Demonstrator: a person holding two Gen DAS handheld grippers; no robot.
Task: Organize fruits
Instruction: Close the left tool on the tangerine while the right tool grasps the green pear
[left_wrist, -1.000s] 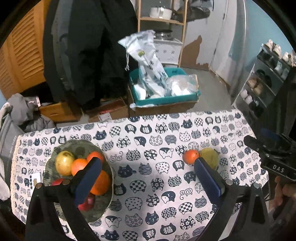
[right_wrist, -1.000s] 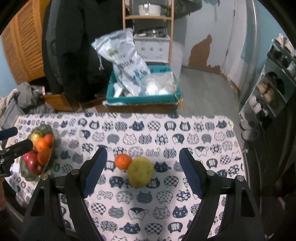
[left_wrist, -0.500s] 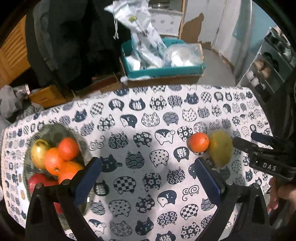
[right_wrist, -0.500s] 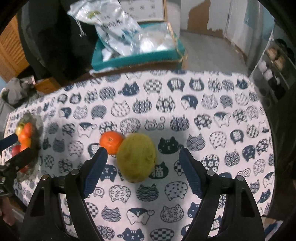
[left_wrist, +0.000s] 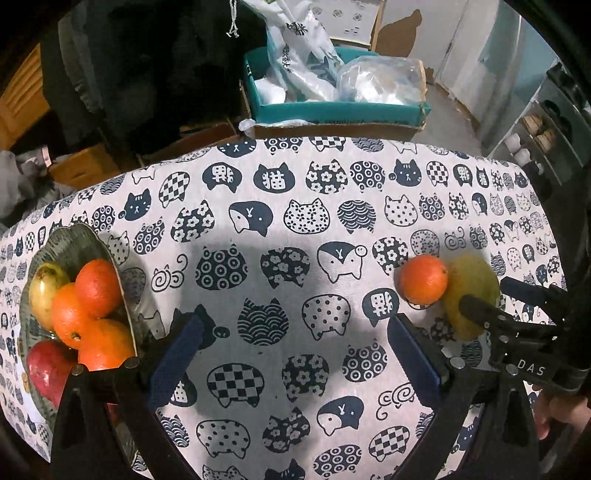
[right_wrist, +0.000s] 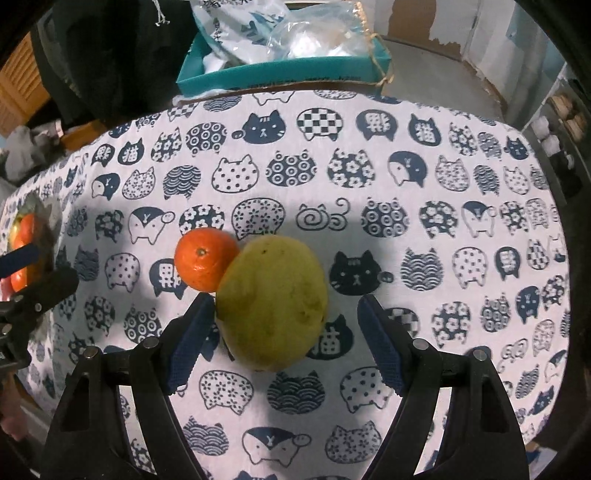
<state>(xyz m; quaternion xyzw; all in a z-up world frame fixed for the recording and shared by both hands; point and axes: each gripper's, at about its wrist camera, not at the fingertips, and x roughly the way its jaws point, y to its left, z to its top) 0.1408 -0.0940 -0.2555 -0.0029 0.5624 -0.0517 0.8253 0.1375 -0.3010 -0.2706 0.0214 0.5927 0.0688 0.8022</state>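
A yellow-green mango (right_wrist: 273, 302) lies on the cat-print tablecloth (right_wrist: 369, 184), touching an orange (right_wrist: 203, 262) on its left. My right gripper (right_wrist: 284, 328) is open, its fingers on either side of the mango's near half, not touching it. The mango (left_wrist: 476, 280) and orange (left_wrist: 423, 278) also show at the right of the left wrist view, with the right gripper (left_wrist: 495, 299) over the mango. My left gripper (left_wrist: 295, 343) is open and empty above the cloth's middle. A grey bowl (left_wrist: 77, 243) at the left holds oranges (left_wrist: 98, 282), a green fruit and a red fruit.
Beyond the table's far edge stands a teal box (left_wrist: 332, 107) with plastic bags, on cardboard. Dark clothing hangs behind at the left. A shoe rack (left_wrist: 546, 125) is at the right. The bowl (right_wrist: 35, 206) is at the far left in the right wrist view.
Both grippers have come down and forward toward the table. My right gripper has closed in on the mango, which now sits between its open fingers. The fruits have not moved.
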